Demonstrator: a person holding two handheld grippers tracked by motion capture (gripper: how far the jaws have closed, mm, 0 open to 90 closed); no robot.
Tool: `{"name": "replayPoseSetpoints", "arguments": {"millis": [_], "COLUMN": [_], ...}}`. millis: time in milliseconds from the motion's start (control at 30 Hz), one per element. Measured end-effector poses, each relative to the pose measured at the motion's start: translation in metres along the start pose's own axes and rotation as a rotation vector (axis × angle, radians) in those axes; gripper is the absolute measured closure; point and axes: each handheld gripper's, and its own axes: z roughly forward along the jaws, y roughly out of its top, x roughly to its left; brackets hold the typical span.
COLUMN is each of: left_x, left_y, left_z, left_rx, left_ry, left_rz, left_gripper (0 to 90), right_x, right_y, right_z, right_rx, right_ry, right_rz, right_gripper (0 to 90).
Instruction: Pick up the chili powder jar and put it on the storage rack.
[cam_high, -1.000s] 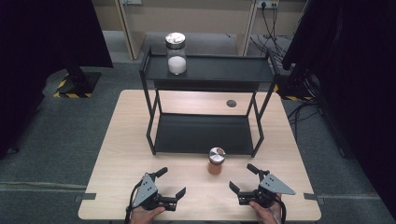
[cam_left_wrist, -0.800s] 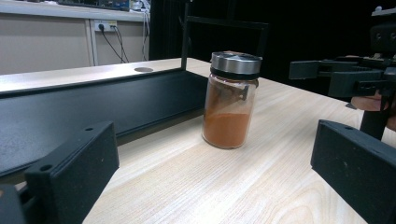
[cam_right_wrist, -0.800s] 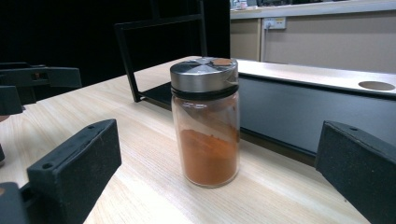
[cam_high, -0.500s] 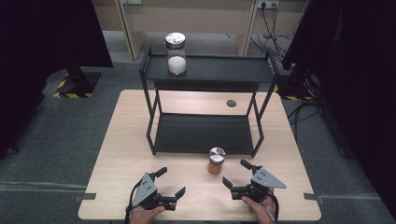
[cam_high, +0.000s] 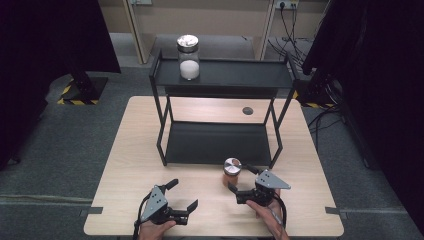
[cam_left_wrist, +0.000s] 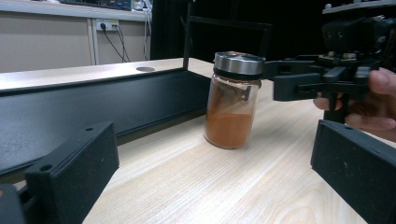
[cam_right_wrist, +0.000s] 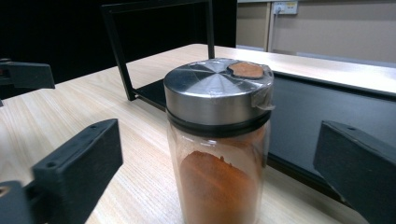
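Observation:
A glass jar of brown powder (cam_high: 231, 170) with a steel lid stands on the table just before the black shelf's lower deck (cam_high: 215, 142). My right gripper (cam_high: 240, 178) has come up to it from the right and its jaws have just been closing a little. In the right gripper view the jar (cam_right_wrist: 217, 140) stands between the two fingers (cam_right_wrist: 79, 158) with a gap on each side, untouched. My left gripper (cam_high: 185, 193) rests open near the front edge, with nothing between its fingers (cam_left_wrist: 70, 172), and its view faces the jar (cam_left_wrist: 232, 112).
A black two-level metal shelf (cam_high: 220, 75) stands mid-table; a jar of white powder (cam_high: 189, 57) sits on its top deck at the left. A round cable hole (cam_high: 247, 110) lies behind the shelf. The light wooden table (cam_high: 135, 150) has bare room at its left.
My right gripper has moved left and a little forward, up to the brown jar, so the jar now stands between its jaws. The left gripper and both jars have stayed put.

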Motion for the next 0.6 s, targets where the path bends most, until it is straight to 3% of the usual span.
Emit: {"name": "replayPoseSetpoints", "arguments": {"millis": [600], "left_x": [0.001], "left_y": [0.0], "left_z": [0.0], "left_rx": [0.0], "left_ry": [-0.001], "left_rz": [-0.01], "left_gripper": [0.3], "right_x": [-0.001], "right_y": [0.008], "right_z": [0.017], "right_rx": [0.044], "right_ry": [-0.001], "right_rz": [-0.011], "right_gripper": [21.0]}}
